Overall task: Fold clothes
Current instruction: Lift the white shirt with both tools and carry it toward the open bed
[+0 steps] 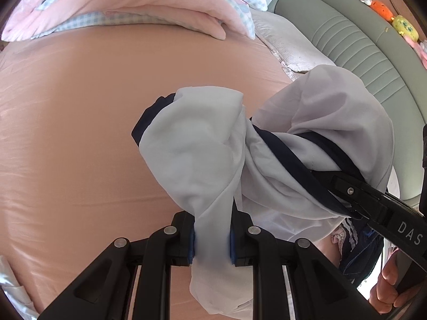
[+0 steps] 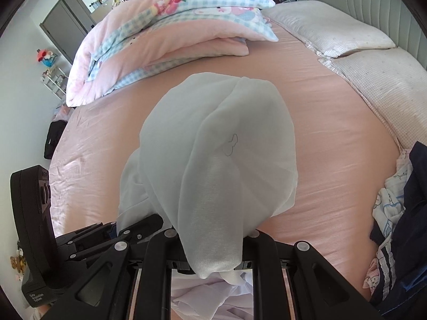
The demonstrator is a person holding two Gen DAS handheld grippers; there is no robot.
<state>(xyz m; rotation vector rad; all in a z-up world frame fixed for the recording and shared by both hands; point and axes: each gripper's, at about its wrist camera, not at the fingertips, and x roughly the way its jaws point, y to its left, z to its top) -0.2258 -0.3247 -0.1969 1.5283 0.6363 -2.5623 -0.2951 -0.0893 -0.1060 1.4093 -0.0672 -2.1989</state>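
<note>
A wide stretch of bare pink bedsheet [image 1: 80,133] fills the left and centre of the left wrist view, bounded at the top by a folded pink quilt [image 1: 160,13] and at the upper right by pillows [image 2: 333,29] and a grey-green headboard [image 1: 347,40]. A pile of dark and printed clothes [image 2: 400,213] lies at the right edge of the right wrist view. The white garment [image 1: 202,144], trimmed in navy, hangs bunched above the sheet. The left gripper [image 1: 212,240], angled downward, has its jaws nearly closed, pinching a white fold. The right gripper [image 2: 213,245] likewise clamps the cloth, which drapes over its fingers; a hand [image 1: 389,290] holds its handle at the lower right.
</note>
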